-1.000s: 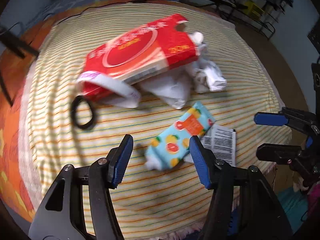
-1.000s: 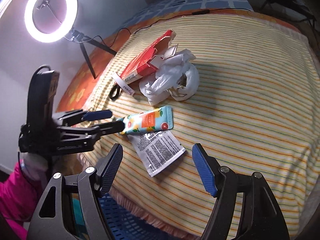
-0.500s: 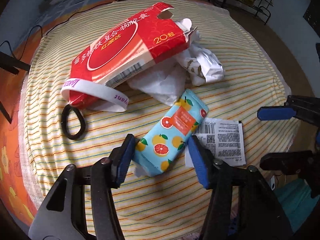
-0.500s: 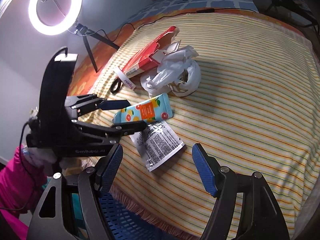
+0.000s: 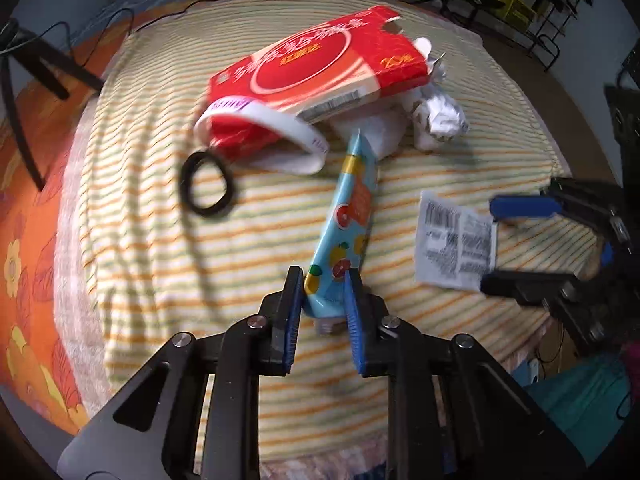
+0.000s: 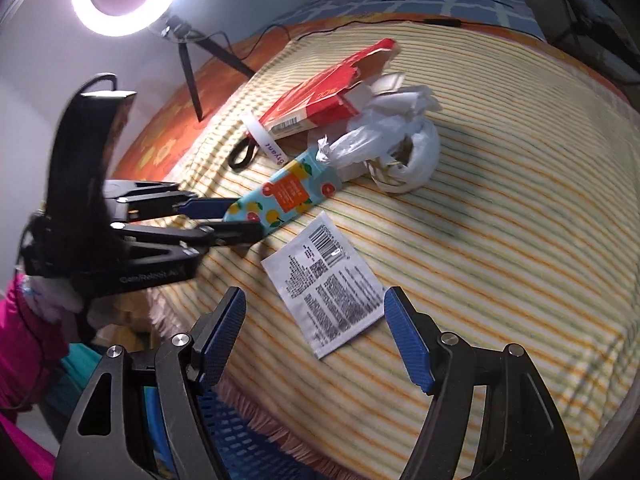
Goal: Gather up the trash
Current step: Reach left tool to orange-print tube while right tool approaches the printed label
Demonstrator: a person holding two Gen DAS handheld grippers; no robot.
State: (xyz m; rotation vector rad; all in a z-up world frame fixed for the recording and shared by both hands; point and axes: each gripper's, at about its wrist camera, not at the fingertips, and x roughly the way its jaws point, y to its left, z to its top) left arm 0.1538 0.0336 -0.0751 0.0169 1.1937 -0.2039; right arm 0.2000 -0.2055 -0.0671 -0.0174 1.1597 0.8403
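Left gripper (image 5: 323,280) clamped on the near end of the fruit-print packet (image 5: 347,224) — lying on the striped bed cover (image 5: 152,248), far end by the red box (image 5: 316,68). Right gripper (image 6: 314,320) spread wide over the white printed sachet (image 6: 326,284) — not touching it.

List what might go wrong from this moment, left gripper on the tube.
1. The left gripper pinches the blue fruit-print tube only at its near end, so it may swing or slip.
2. Its far tip sits against the white wristband and crumpled white plastic bag; lifting may drag them.
3. The open right gripper hovers nearby, so they might collide.
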